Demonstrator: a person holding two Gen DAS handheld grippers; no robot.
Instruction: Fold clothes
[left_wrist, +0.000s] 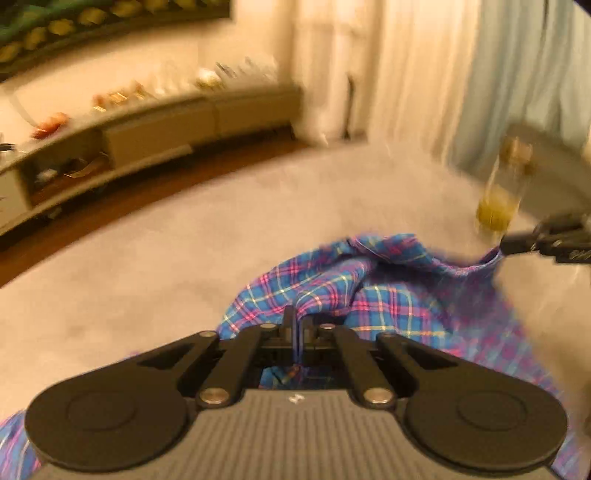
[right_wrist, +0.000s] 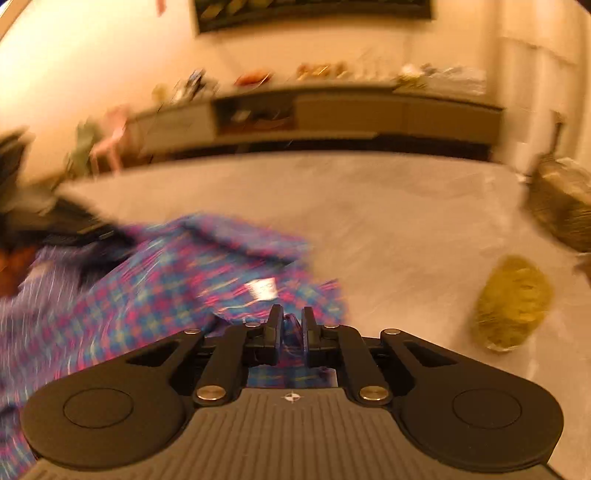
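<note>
A blue, pink and purple plaid shirt (left_wrist: 332, 284) hangs lifted over a grey table top (left_wrist: 184, 229). My left gripper (left_wrist: 296, 325) is shut on a fold of the shirt. My right gripper (right_wrist: 290, 328) is shut on another edge of the shirt (right_wrist: 166, 288), near a white label (right_wrist: 264, 288). The right gripper also shows at the right edge of the left wrist view (left_wrist: 517, 245), pinching a shirt corner. The left gripper shows blurred at the left of the right wrist view (right_wrist: 92, 229). Both views are motion blurred.
A clear bag of yellow-green stuff (right_wrist: 511, 302) lies on the table right of the shirt; it also shows in the left wrist view (left_wrist: 496, 206). A brown object (right_wrist: 561, 206) sits at the far right. A long low sideboard (right_wrist: 332, 114) with clutter stands beyond the table.
</note>
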